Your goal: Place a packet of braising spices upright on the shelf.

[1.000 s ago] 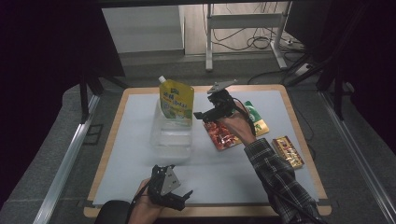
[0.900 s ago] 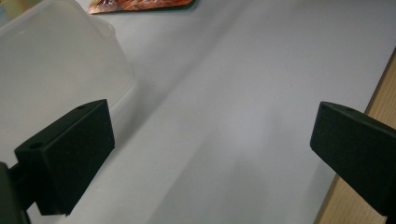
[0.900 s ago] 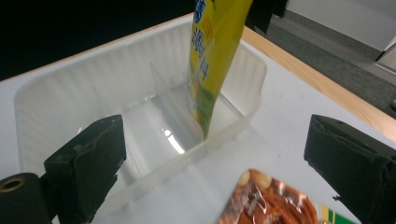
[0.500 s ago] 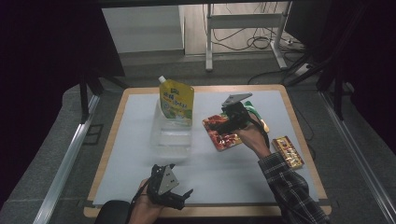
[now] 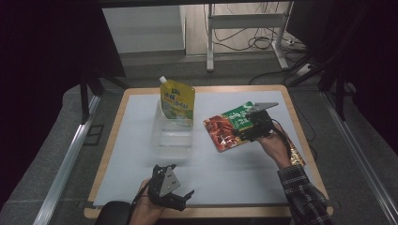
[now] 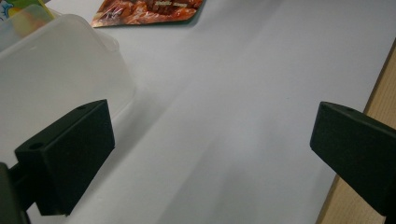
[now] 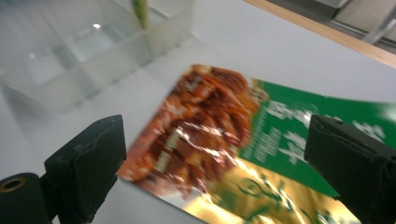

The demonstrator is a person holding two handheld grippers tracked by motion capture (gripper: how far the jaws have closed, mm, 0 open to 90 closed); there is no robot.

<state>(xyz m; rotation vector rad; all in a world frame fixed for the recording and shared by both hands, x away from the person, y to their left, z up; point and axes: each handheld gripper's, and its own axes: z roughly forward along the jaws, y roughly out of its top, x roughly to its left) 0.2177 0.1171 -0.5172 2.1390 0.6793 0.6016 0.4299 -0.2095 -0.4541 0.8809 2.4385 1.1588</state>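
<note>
High view looking forward and down from above person's side, taking in whole white table (image 5: 244, 173) from some way off. Left gripper view riding low and close over table's near edge, facing away toward clear container (image 6: 51, 79) and red-green snack packet (image 6: 149, 11). Right gripper view hovering close above same packet (image 7: 224, 140), tilting down, container (image 7: 93, 51) behind. All three views sharing packet (image 5: 232, 126) and container (image 5: 172, 136).
</note>
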